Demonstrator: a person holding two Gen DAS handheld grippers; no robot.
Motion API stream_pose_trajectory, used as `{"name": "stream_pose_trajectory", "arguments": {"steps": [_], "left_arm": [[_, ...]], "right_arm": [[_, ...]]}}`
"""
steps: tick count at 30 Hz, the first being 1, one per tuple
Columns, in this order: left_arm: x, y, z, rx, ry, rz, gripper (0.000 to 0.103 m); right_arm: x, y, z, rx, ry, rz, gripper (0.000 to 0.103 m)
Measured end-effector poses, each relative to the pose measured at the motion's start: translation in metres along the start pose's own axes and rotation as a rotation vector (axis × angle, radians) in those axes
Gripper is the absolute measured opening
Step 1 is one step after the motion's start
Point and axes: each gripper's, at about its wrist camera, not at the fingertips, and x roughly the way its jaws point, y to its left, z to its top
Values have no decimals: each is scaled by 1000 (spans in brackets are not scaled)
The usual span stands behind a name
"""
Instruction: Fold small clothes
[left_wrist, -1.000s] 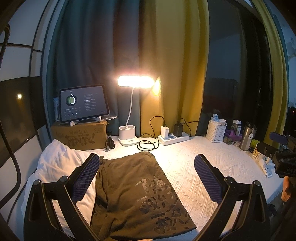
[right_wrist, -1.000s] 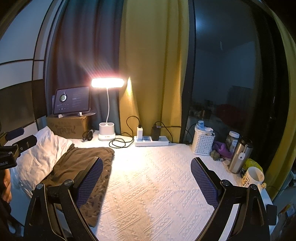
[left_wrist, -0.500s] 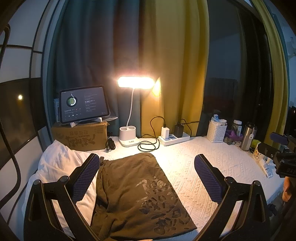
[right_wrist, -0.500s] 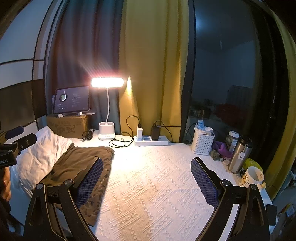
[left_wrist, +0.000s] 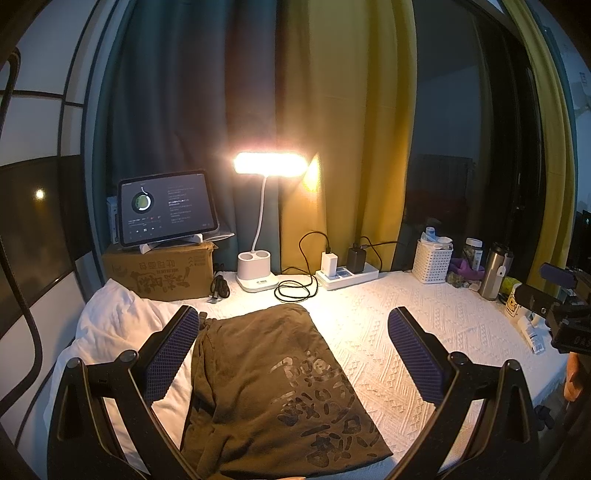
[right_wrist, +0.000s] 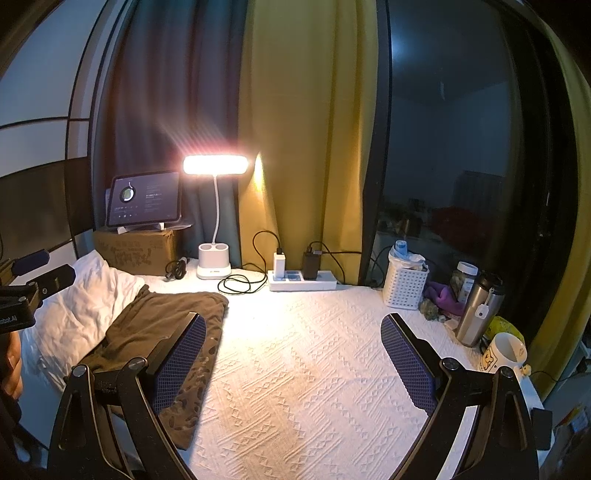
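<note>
An olive-brown garment with a dark printed pattern lies folded flat on the white textured bedspread, its left side over a white pillow. My left gripper hovers above it, open, nothing between the blue pads. In the right wrist view the same garment lies at the left. My right gripper is open over bare bedspread, to the right of the cloth. The other gripper shows at each view's edge, the right gripper and the left gripper.
Along the back stand a lit desk lamp, a tablet on a cardboard box, a power strip with cables, a white basket, a steel flask and a mug. Curtains and a dark window are behind.
Both views have shifted very slightly; the garment and both open grippers stay essentially where they were.
</note>
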Motion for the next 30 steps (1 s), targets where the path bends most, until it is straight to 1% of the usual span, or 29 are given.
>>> {"name": "stream_pose_trajectory", "arguments": {"steps": [8,30], "left_arm": [[1,6,1,-2,1,-4,101],[2,7,0,4,5,-12,101]], "right_arm": [[0,0,0,-5,-1,2,96],[1,-3,1,-9,6,3,96]]}}
